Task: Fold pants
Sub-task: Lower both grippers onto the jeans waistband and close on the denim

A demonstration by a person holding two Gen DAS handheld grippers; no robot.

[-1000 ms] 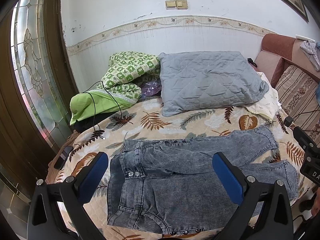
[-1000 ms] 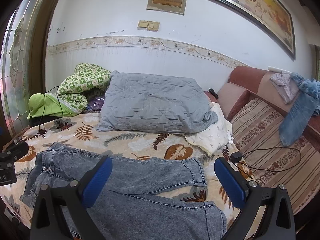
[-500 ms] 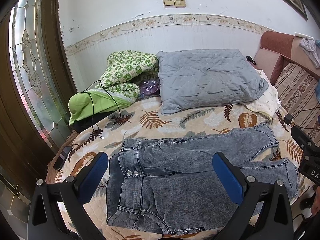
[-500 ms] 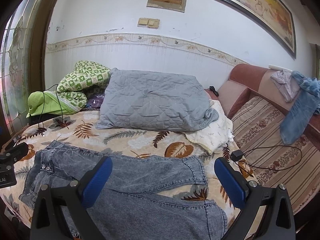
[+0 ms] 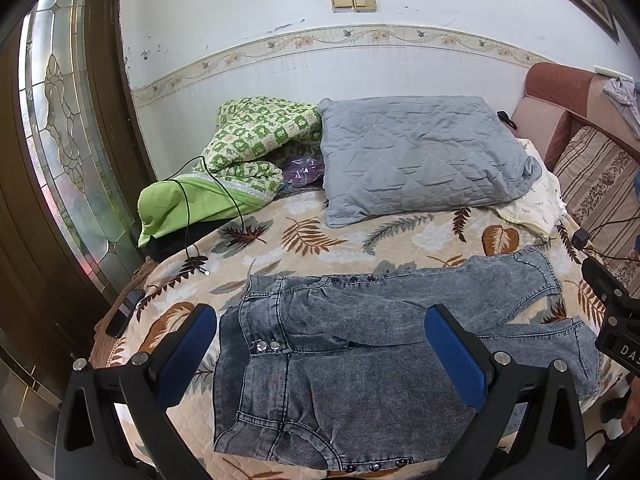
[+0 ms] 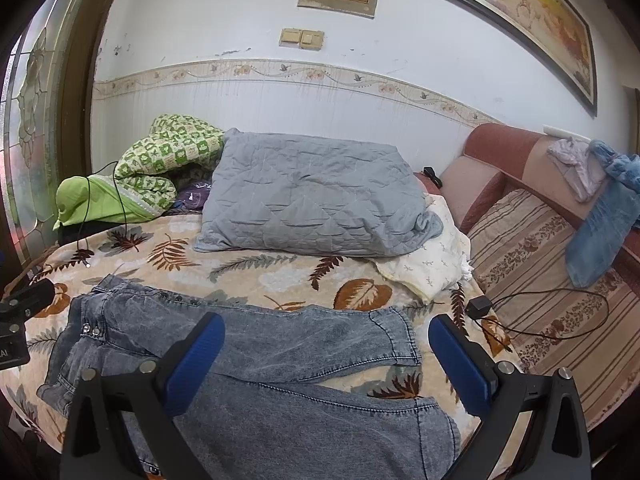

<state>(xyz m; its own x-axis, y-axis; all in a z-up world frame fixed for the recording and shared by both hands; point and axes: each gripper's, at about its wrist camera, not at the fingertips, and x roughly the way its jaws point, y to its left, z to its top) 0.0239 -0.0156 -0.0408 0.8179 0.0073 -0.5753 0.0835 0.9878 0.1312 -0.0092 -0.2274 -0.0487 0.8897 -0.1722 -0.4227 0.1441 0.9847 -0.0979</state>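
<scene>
— Denim, grey and washed, lies flat across the near half of the bed (image 5: 304,240): the pants (image 5: 360,344) are spread with the waistband to the left and both legs running off to the right, front side up. Why laid out so?

— Likely so that a fold can start from a smooth sheet; the legs are parted at the hems, the far leg angled away from the near one, so one judges that bringing them together comes first.

— And the left gripper (image 5: 320,344)?

— It hovers over the waist and hip end, its blue fingers (image 5: 192,344) spread wide and holding nothing. The right gripper (image 6: 326,356) hangs over the leg end, fingers (image 6: 460,360) likewise parted and empty. Each seems placed over the end it would take.

— What else sits about, from the left?

— A dark phone (image 5: 124,312) at the bed's left edge, near the waistband but apart from it. Behind it a green quilt (image 5: 256,140) with a black cable (image 5: 188,208) trailing onto the bedspread. Then a grey pillow (image 5: 420,156) at mid-back, a cream cloth (image 6: 432,256) beside it, and a charger (image 6: 478,306) with its cord on the striped sofa (image 6: 560,280).

— Anything in the way?

— Nothing rests on the pants; the near leg's hem lies close to the bed's right edge, which might let it slip.
</scene>
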